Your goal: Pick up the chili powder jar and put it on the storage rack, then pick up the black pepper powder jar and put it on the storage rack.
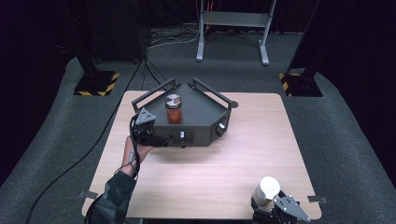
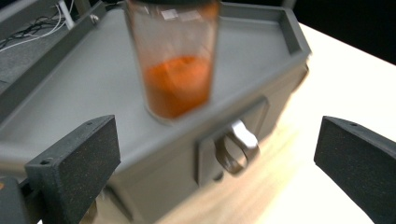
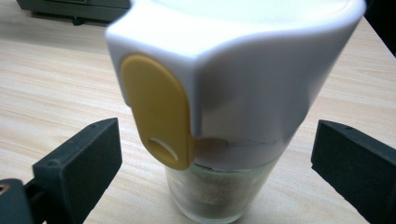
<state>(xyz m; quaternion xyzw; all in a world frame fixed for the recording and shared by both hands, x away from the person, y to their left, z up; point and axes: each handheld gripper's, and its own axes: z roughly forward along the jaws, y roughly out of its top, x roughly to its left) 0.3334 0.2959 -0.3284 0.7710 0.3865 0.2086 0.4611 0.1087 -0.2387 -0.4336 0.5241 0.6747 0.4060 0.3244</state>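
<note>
We note the left gripper [image 2: 215, 154], jaws apart, faces the box [image 1: 196, 122] front handle [image 2: 236, 148], likely to pull. A jar [image 1: 173, 108] sits atop the box. Well nearer us, the right gripper [image 3: 212, 154] straddles the shaker [image 3: 224, 93], unclamped, ready to lift.

left gripper [image 1: 154, 138]: black, grey three-cornered plate, black cable | sleeve [image 1: 116, 196]: dark green | right gripper [image 1: 275, 211]: black, grey plate

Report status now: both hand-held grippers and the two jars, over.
Left hand-held gripper open at grey box. Right hand-held gripper open around white-capped jar. Orange jar on box.
</note>
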